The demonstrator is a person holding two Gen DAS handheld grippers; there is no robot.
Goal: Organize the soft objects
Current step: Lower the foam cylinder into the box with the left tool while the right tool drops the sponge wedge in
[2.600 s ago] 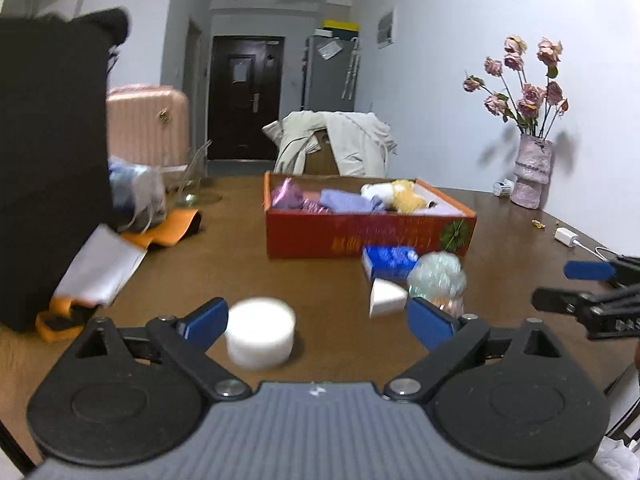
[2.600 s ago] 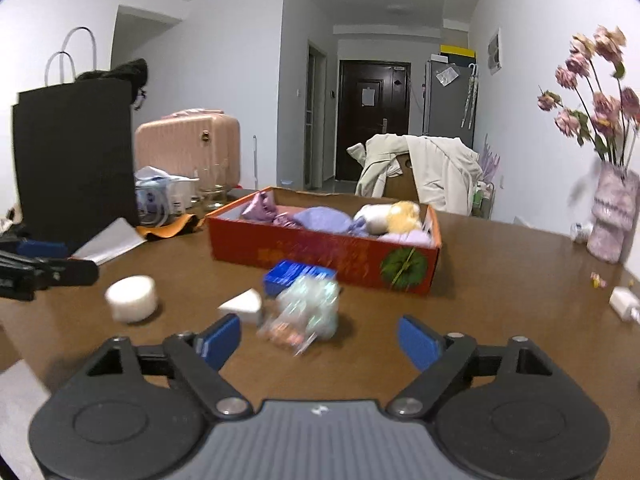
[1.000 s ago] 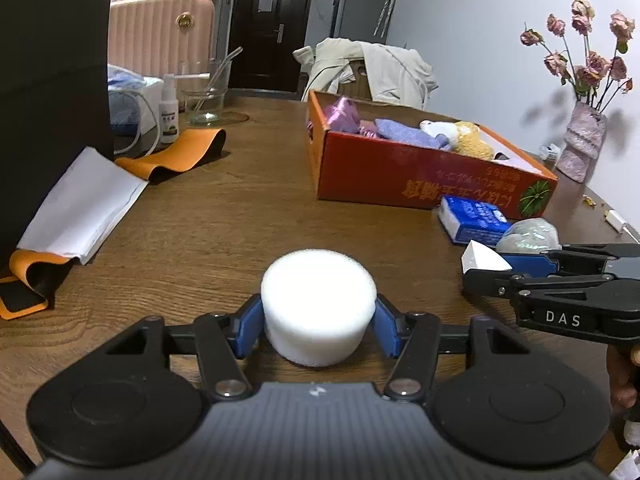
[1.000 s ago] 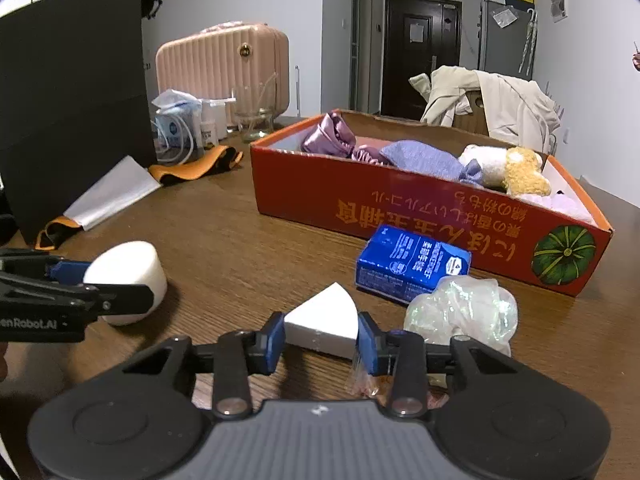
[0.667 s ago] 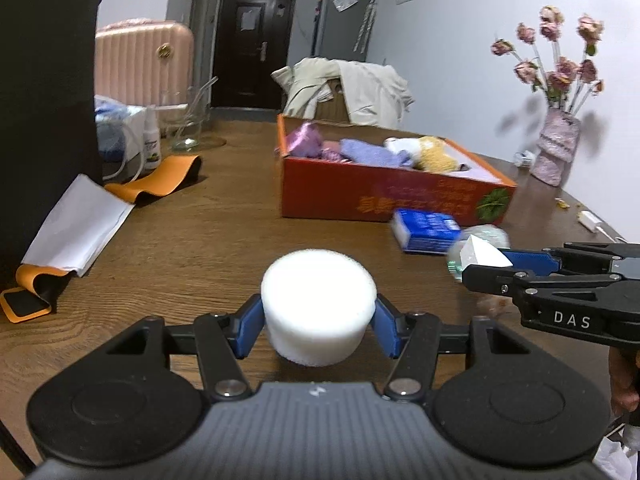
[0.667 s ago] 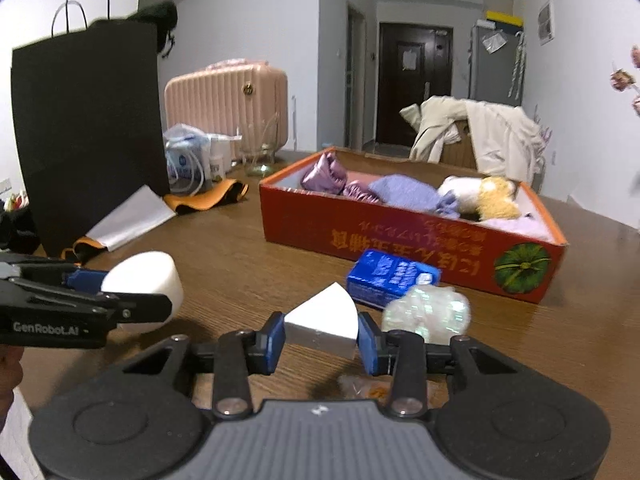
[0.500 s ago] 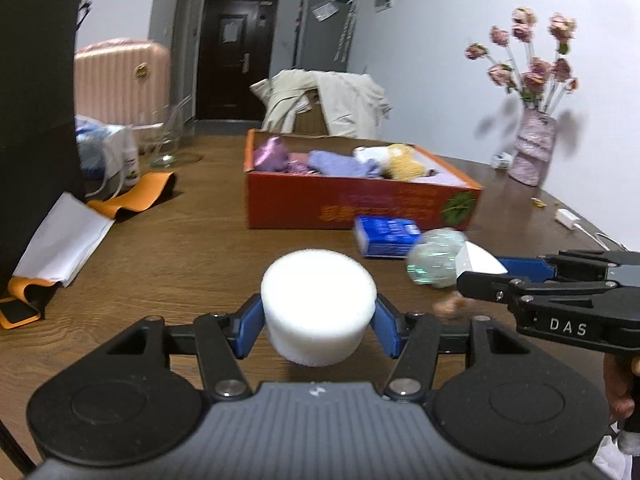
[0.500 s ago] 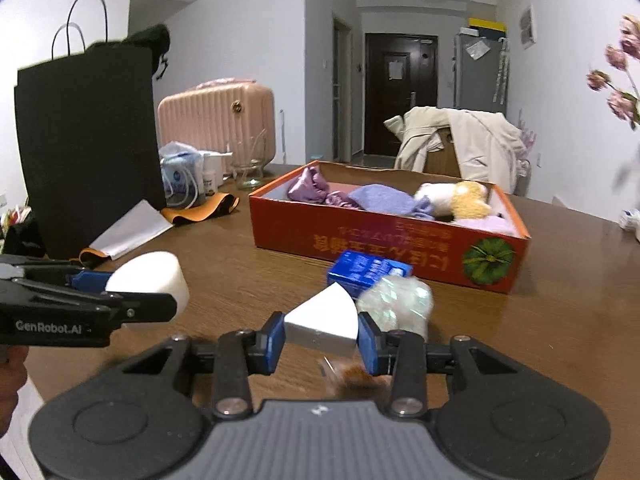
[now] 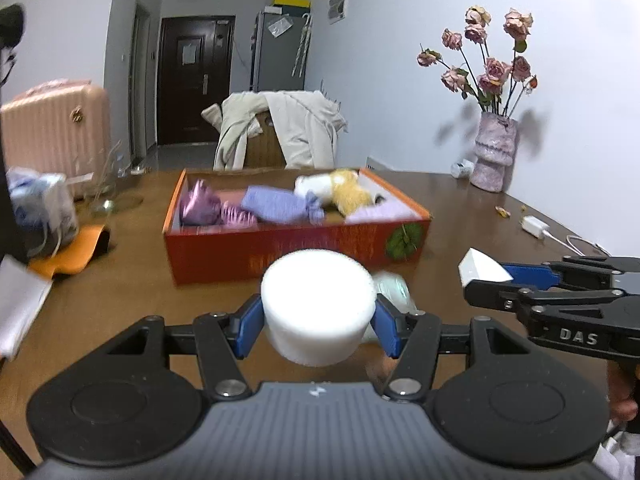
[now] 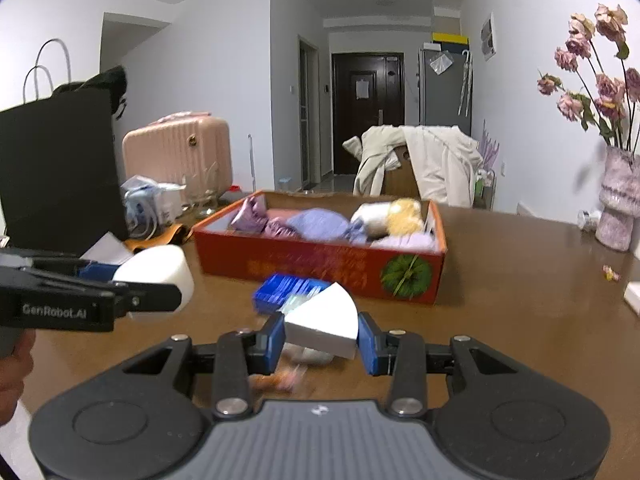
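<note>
My left gripper [image 9: 318, 326] is shut on a white round sponge [image 9: 318, 304], held above the table in front of the orange box [image 9: 296, 246]. From the right wrist view, the same round sponge [image 10: 156, 274] shows at the left in the left gripper [image 10: 140, 288]. My right gripper [image 10: 322, 338] is shut on a white wedge sponge [image 10: 326, 326], also lifted off the table. In the left wrist view that wedge sponge [image 9: 480, 268] sits at the tip of the right gripper [image 9: 484, 276]. The orange box [image 10: 320, 260] holds purple cloths and plush toys.
A blue packet [image 10: 286, 288] and a clear plastic bundle [image 9: 392, 286] lie on the wooden table [image 10: 520, 280] before the box. A black bag [image 10: 60, 168], orange strap [image 9: 70, 254] and white sheet stand left. A vase of roses [image 9: 492, 160] and a charger [image 9: 534, 226] sit right.
Both grippers have risen off the table with their sponges and moved toward the orange box, which now looms larger. The grips look unchanged.
</note>
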